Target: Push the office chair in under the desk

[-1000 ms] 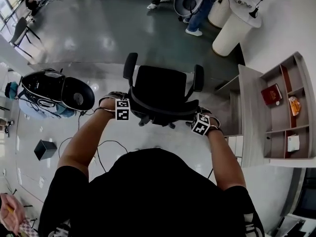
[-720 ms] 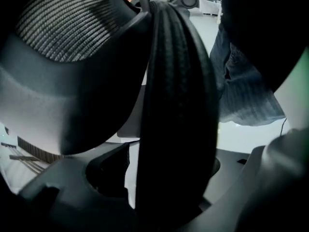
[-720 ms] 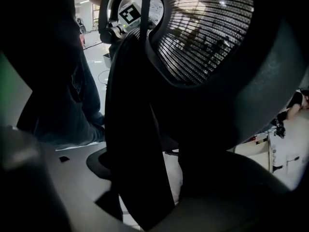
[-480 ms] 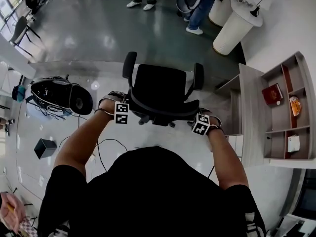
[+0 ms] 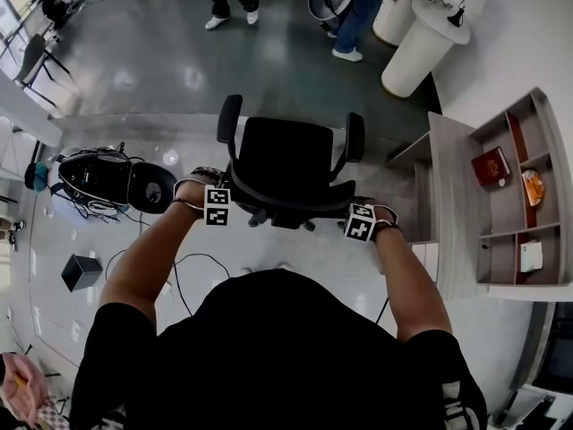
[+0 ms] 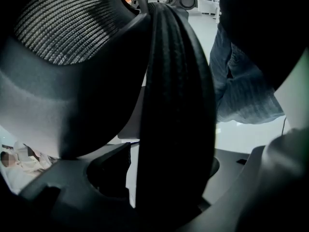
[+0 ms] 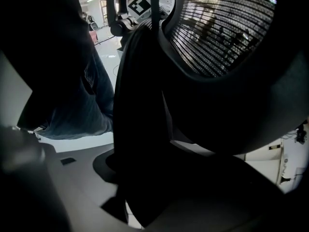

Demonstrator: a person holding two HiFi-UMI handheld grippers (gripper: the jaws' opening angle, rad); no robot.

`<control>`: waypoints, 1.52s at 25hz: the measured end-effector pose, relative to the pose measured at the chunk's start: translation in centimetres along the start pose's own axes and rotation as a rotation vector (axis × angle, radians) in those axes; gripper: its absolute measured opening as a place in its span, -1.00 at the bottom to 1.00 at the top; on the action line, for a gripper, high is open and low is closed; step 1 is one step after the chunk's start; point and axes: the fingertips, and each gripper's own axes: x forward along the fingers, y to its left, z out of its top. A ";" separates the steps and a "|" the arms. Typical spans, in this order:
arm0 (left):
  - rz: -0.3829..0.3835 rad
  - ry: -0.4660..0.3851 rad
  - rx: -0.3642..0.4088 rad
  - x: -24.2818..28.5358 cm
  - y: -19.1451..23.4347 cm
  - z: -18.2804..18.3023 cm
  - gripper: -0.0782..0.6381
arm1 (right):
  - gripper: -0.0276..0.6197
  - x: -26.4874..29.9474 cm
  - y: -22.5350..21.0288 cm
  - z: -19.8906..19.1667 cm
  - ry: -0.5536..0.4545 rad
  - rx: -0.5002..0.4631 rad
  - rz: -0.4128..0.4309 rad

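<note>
- The person doing this fills the bottom of the head view, black shirt, both bare arms stretched forward.
- The desk (image 5: 448, 213) is the wood-grain piece on the right. It has a shelf unit (image 5: 528, 195) along its outer edge, and a red book (image 5: 491, 167) lies in one compartment.
- The office chair (image 5: 288, 159) is black. It's out on the open floor off the desk's long inner edge, seat facing away from the person. Its right armrest is near the desk's far corner, so it's not under the desk yet.
- A black bag (image 5: 107, 179) with cords on it lies on the floor, well out past the chair on the side away from the desk.
- A white pedestal (image 5: 414, 50) stands beyond the desk's far end, with somebody's legs in jeans just beside it.
- The left gripper (image 5: 224, 200) is on the left end of the backrest. In its own view the ribbed backrest rim (image 6: 176, 105) runs right between the grey fingers (image 6: 72, 187). They're clenched around it, though a thin bright sliver shows on one side.
- The right gripper (image 5: 354, 215) is the same deal on the right end, with the rim (image 7: 140, 129) grasped between its fingers (image 7: 48, 178).
- A small black bin (image 5: 81, 271) sits on the floor at the left, well apart from everything.
</note>
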 end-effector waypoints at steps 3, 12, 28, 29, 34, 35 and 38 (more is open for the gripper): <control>-0.005 0.001 0.003 0.1 -0.2 0.4 0.12 | -0.22 0.0 0.4 -0.4 0.000 0.006 -0.001; 0.000 -0.018 0.054 0.3 0.9 3.8 0.12 | -0.23 -0.9 1.6 -3.5 0.009 0.062 -0.018; -0.033 -0.039 0.180 0.8 2.3 10.6 0.12 | -0.24 -2.4 5.1 -9.5 0.010 0.191 -0.053; -0.032 -0.041 0.187 0.8 2.4 10.8 0.12 | -0.24 -2.6 5.3 -9.6 0.011 0.198 -0.054; -0.021 -0.056 0.225 0.7 3.0 11.0 0.12 | -0.25 -2.8 6.0 -9.4 0.010 0.231 -0.071; -0.020 -0.059 0.234 0.7 3.2 10.8 0.12 | -0.25 -2.7 6.0 -9.2 0.010 0.238 -0.074; -0.023 -0.065 0.262 0.7 4.0 10.0 0.12 | -0.26 -2.7 6.1 -8.1 0.009 0.265 -0.075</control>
